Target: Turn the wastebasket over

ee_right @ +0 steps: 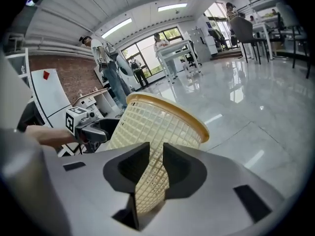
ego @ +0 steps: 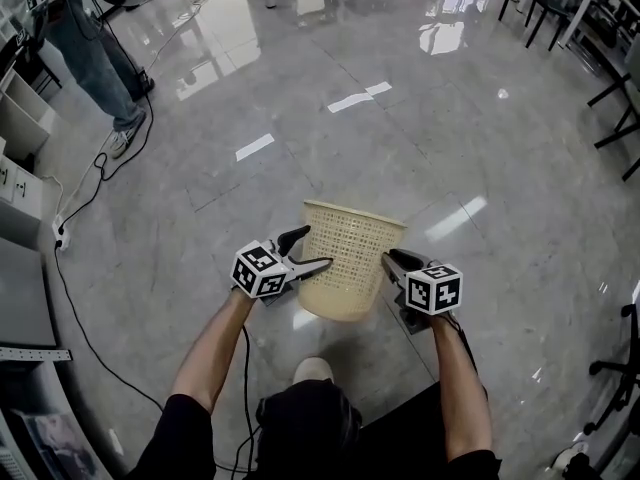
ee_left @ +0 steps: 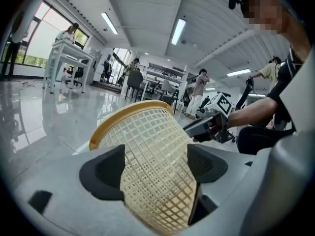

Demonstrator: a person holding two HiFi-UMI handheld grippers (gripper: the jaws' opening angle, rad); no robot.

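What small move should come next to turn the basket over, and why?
Probably close the left gripper on the wall of the basket. The right gripper pinches the mesh on its side, but the left jaws stand apart with the basket between them. Two grips would likely steady the turn.

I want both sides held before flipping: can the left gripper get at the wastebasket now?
Probably yes: the left gripper stands open right at the wastebasket and its mesh wall, nothing between them; the right gripper grips the opposite side.
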